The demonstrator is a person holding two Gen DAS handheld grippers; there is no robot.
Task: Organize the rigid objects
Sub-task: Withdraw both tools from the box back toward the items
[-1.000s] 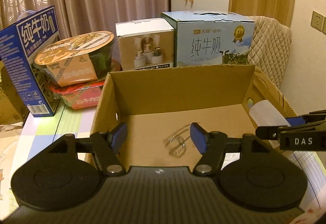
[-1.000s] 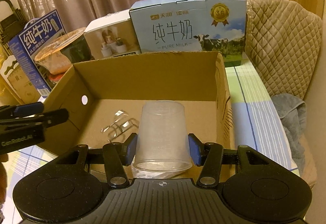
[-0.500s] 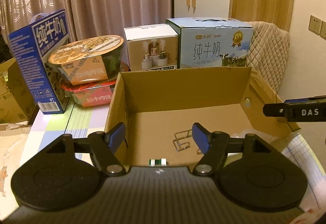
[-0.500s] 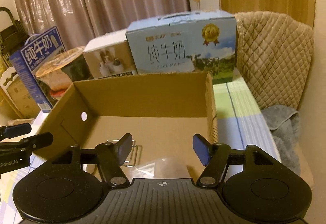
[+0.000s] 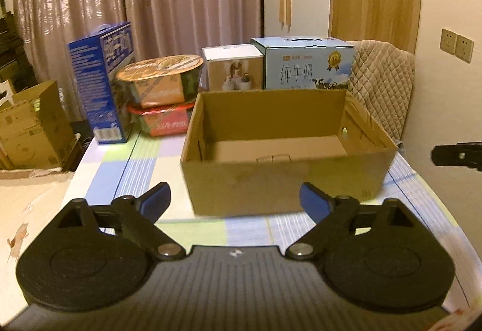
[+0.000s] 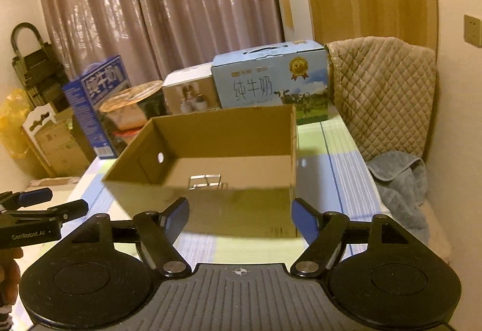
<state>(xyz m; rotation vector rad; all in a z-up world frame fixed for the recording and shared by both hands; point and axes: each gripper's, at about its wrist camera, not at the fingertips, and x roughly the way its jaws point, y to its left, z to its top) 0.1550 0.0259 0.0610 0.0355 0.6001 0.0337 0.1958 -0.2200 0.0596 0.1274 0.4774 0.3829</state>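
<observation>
An open cardboard box (image 5: 286,180) (image 6: 241,210) stands on the checked tablecloth ahead of both grippers. Inside it, a metal wire clip (image 6: 206,182) shows above the near wall in the right wrist view. The clear plastic cup is hidden behind that wall. My left gripper (image 5: 235,200) hangs in front of the box, its jaws opening with nothing between them. My right gripper (image 6: 241,215) is also drawn back from the box, its jaws opening and empty. The right gripper's tip (image 5: 455,154) shows at the right edge of the left wrist view. The left gripper's tip (image 6: 42,207) appears low on the left in the right wrist view.
Behind the box stand a light blue milk carton (image 5: 307,66), a white box (image 5: 233,69), two stacked noodle bowls (image 5: 159,90) and a dark blue milk carton (image 5: 105,78). A quilted chair back (image 6: 382,90) with a grey towel (image 6: 400,180) is on the right.
Both grippers pulled back out of the box and opened wider. The right gripper let go of the clear cup, which stayed in the box. The box now lies farther ahead.
</observation>
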